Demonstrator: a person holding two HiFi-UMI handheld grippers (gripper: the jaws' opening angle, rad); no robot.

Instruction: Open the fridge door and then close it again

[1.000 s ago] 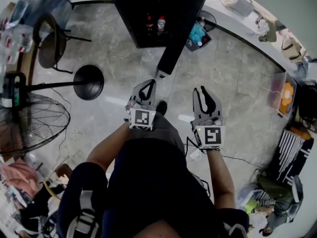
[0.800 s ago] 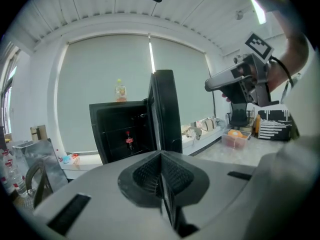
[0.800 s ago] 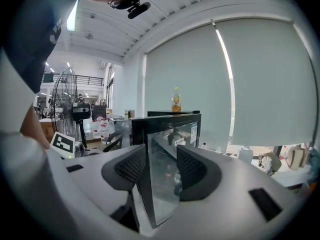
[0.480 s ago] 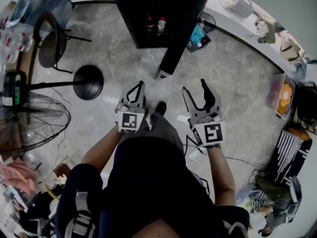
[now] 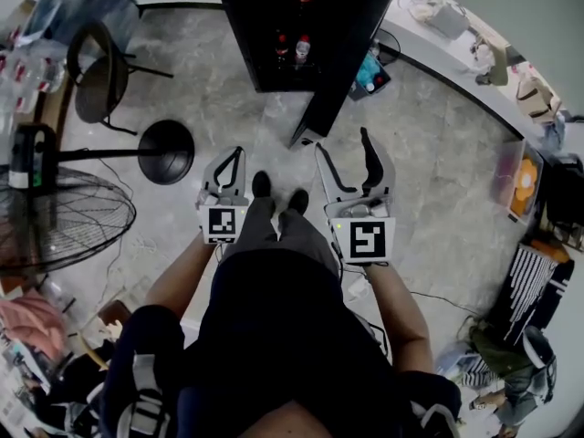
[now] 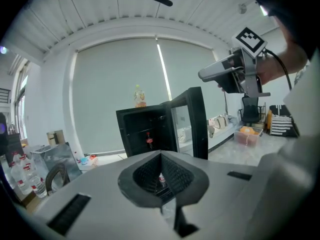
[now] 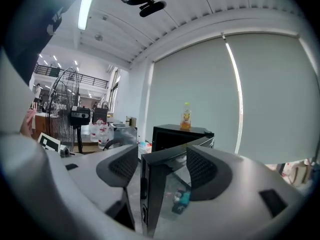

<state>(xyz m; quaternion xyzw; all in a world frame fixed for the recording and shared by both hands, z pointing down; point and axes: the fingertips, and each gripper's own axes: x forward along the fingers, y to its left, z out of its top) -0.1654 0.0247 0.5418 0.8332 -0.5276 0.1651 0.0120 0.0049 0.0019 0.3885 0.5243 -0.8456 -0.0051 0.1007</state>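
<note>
With the fridge (image 5: 274,26) at the floor's far edge and its door (image 5: 342,71) swung wide (opening done, closing left), the left gripper (image 5: 235,152) is clenched empty, while the right gripper (image 5: 343,144), whose jaws have just been opening, grips nothing.

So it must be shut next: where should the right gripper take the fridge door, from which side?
Probably its free vertical edge, head-on. The fridge door stands swung open, thin edge toward the right gripper, whose jaws have just been opening, nothing held between them; put one jaw on each face.
</note>
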